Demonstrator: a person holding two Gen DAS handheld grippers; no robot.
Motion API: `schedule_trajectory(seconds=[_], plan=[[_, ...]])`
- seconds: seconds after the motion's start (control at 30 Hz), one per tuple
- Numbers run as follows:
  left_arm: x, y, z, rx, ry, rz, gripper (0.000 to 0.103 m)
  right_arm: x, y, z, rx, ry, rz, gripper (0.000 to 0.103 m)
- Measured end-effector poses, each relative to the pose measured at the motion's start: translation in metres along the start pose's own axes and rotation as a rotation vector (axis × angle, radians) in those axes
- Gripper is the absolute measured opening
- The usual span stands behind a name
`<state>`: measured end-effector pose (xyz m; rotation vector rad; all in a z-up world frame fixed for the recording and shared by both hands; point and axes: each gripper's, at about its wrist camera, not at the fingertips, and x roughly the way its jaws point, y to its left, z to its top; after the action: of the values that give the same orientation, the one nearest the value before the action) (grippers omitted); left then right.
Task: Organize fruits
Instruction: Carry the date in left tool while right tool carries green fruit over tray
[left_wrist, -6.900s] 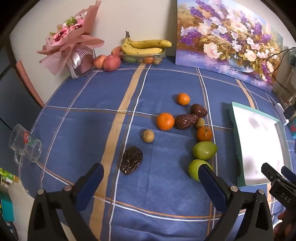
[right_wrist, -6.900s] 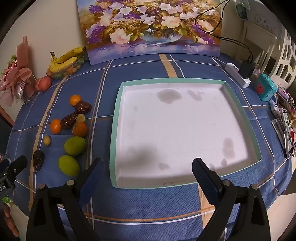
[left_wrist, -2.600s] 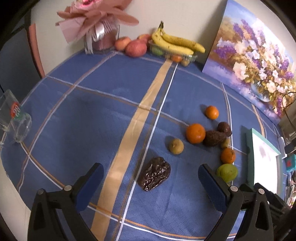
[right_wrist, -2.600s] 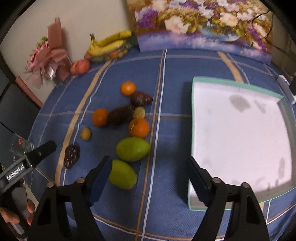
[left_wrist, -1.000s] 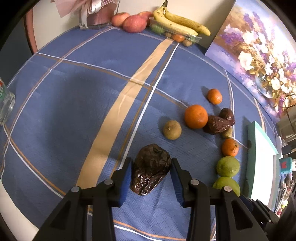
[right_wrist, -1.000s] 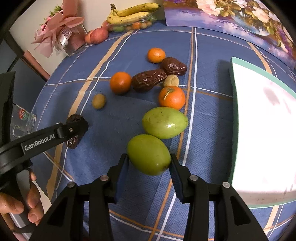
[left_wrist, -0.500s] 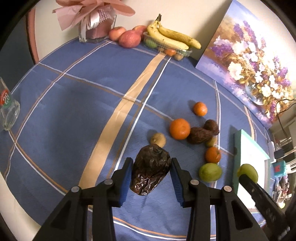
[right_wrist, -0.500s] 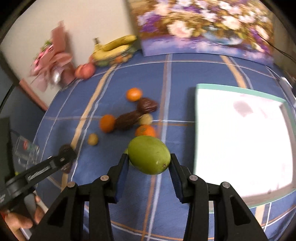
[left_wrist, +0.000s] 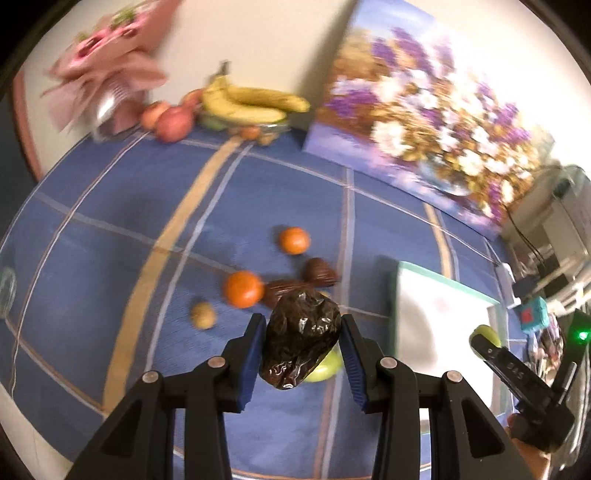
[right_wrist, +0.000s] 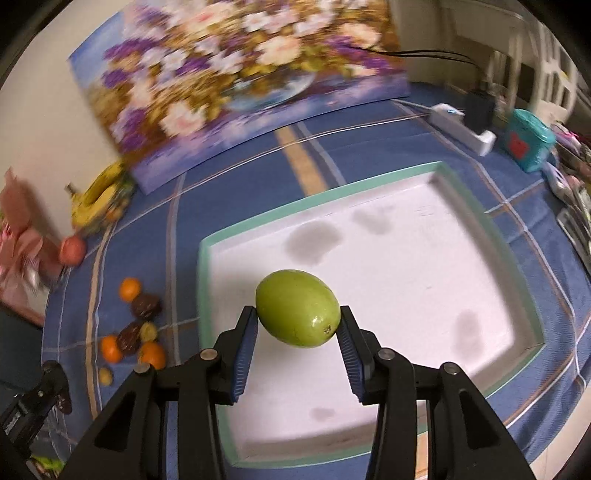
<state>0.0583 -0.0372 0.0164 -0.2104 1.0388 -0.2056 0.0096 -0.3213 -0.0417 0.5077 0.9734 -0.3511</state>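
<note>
My left gripper (left_wrist: 301, 354) is shut on a dark wrinkled date (left_wrist: 299, 339), held above the blue checked cloth. Beyond it on the cloth lie a green fruit (left_wrist: 327, 369), two oranges (left_wrist: 243, 293) (left_wrist: 294, 240), two more dark dates (left_wrist: 319, 273) and a small brown fruit (left_wrist: 202, 315). My right gripper (right_wrist: 297, 332) is shut on a green oval fruit (right_wrist: 297, 314), which hangs over the near left part of the white tray (right_wrist: 406, 277) with a teal rim. In the left wrist view the tray (left_wrist: 436, 325) lies to the right, with the right gripper (left_wrist: 491, 345) over it.
A flower painting (right_wrist: 240, 74) leans on the back wall. Bananas (left_wrist: 251, 105), apples (left_wrist: 170, 118) and a pink bouquet (left_wrist: 110, 74) stand at the back left. A power strip (right_wrist: 461, 123) and a teal box (right_wrist: 528, 140) sit right of the tray. The loose fruit cluster (right_wrist: 140, 328) lies left of it.
Both grippers have lifted their fruits off the cloth. The right one has swung right with the green fruit until it is over the tray; the left one rose with the date and shifted toward the cluster.
</note>
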Motion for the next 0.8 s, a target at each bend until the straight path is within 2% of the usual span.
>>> schedule_trajectory(seconds=[0.23, 0.5, 0.8], plan=[[0.011, -0.072, 0.016, 0.148, 0.01, -0.039, 0.043, 0.002, -0.039, 0.018, 0.093, -0.022, -0.06, 0.045], [0.045, -0.135, 0.025, 0.277, 0.066, -0.075, 0.043, 0.008, -0.062, 0.038, 0.117, -0.046, -0.085, 0.045], [0.091, -0.18, 0.001, 0.335, 0.138, -0.083, 0.043, 0.031, -0.076, 0.053, 0.126, -0.027, -0.114, 0.045]])
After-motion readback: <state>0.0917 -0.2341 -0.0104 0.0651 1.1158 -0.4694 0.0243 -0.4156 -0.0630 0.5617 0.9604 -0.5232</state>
